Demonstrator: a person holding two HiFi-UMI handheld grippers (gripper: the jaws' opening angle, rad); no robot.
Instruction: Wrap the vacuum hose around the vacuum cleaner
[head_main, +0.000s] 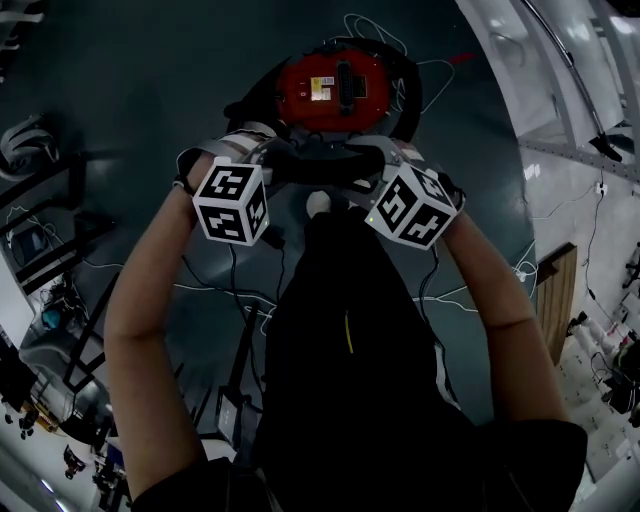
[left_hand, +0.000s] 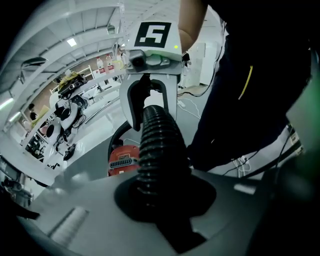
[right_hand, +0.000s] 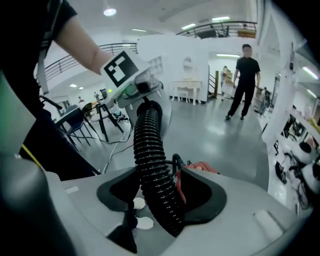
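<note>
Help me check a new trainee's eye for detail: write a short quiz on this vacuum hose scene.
1. True or false: the vacuum cleaner has a blue body.
2. What passes between the jaws of both the left gripper and the right gripper? A) a rope B) a ribbed black hose C) a cloth
3. Which gripper's jaws show a gap beside the hose?
Key: 1 false, the body is red. 2 B. 3 the right gripper; the left gripper's jaws close on the hose.
</note>
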